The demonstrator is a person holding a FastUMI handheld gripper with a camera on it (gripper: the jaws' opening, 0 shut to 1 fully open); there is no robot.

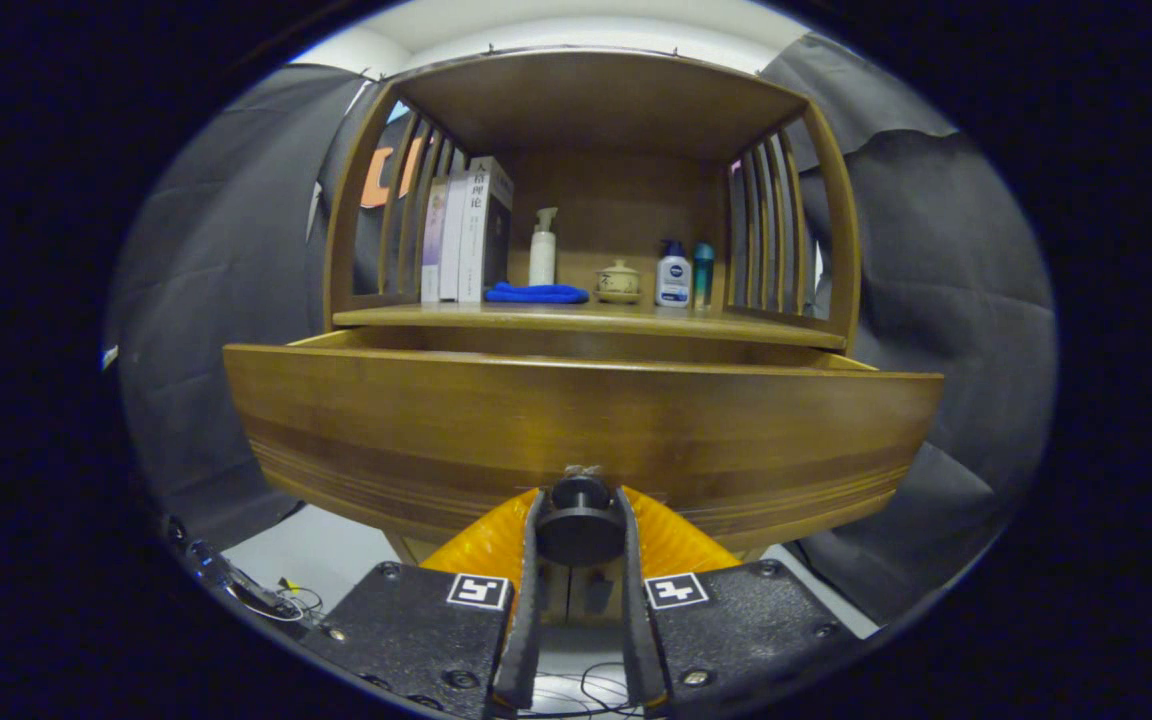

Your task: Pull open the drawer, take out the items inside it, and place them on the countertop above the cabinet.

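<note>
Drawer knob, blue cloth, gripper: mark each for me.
drawer knob (pixel 579 527): gripper view, on the knob's round dark face, both gripper fingers pressed on it.
blue cloth (pixel 537 293): gripper view, middle of the folded cloth on the countertop.
gripper (pixel 579 540): gripper view, midway between the fingertips.

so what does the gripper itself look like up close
The gripper has two slim fingers rising from two black, textured blocks fastened with screws. Each block carries a square black-and-white marker. Ribbed orange-yellow pieces flare outward behind the fingers.
</note>
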